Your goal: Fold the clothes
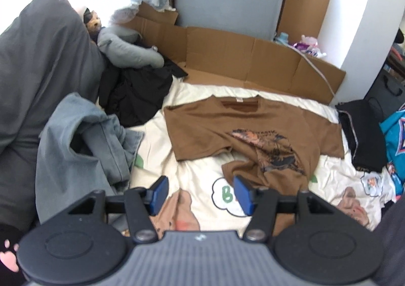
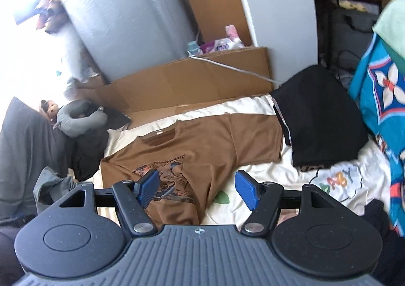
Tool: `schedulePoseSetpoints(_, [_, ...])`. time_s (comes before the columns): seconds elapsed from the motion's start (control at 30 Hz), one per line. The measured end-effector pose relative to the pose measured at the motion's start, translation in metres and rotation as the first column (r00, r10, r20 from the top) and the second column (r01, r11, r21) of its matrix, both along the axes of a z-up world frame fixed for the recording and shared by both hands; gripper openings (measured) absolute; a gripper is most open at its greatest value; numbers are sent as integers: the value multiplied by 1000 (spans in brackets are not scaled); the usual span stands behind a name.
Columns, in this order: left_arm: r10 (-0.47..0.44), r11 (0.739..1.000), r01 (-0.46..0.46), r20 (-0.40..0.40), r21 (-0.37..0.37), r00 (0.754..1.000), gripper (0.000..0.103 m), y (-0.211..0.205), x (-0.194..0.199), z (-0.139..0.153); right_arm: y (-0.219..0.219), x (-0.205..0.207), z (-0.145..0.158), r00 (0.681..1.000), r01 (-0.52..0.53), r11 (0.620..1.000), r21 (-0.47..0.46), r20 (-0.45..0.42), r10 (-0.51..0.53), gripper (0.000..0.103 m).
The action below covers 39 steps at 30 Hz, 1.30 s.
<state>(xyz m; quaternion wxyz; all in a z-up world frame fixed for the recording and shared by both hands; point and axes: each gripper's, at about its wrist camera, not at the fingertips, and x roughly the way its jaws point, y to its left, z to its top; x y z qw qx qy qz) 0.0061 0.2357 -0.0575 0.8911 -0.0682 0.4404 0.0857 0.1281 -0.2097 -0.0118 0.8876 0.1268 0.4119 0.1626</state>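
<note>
While both sets of jaws stand wide apart and hold nothing, the brown T-shirt (image 1: 255,131) lies face up on the bed sheet (image 1: 197,182), its collar toward the far cardboard (image 1: 243,58). Seen from the left wrist, the left gripper (image 1: 201,193) hovers over bare sheet at the shirt's near edge — the crumpled hem bunches just beyond its right blue pad, and the rest of the garment spreads ahead and to the right. From the right wrist, the right gripper (image 2: 200,189) hangs over the shirt's lower part: its left pad sits over the dark printed graphic, its right pad over sheet just off the cloth's edge.

The shirt is soft, matte knit, flat across shoulders and sleeves but creased and gathered into folds near the hem. The sheet is cream, wrinkled, printed with cartoon figures and letters. Left of the shirt lie rumpled grey-blue jeans (image 1: 83,144) of thick denim and a heap of black fabric (image 1: 136,93); to its right — overlapping one sleeve — rests a flat folded black garment (image 2: 319,114).
</note>
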Motion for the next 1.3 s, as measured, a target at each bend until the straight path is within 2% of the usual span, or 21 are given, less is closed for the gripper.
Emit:
schedulePoseSetpoints(0.13, [0,1000,0,-23,-8,1000,60,-10,1,-21,0,2,-30,1000,2,1000,18,-7,-2,72])
schedulePoseSetpoints(0.37, [-71,997,70,-58,-19,996,60,-34,10,-73,-6,-4,-78,1000,13,999,38,-19,-13,72])
schedulePoseSetpoints(0.6, [-125,992,123,-103,-28,987,60,-62,16,-129,-19,-6,-121,994,48,998,50,-100,-42,72])
schedulePoseSetpoints(0.87, [-204,978,197,-141,-63,969,60,-96,21,-188,-26,0,-149,986,80,995,53,-151,-72,72])
schedulePoseSetpoints(1.13, [-283,956,268,-145,-116,948,62,-129,35,-225,-29,8,-176,977,85,996,-5,-196,-84,72])
schedulePoseSetpoints(1.3, [-319,947,311,-156,-78,935,66,-145,47,-249,-29,8,-187,972,83,996,-35,-217,-89,72])
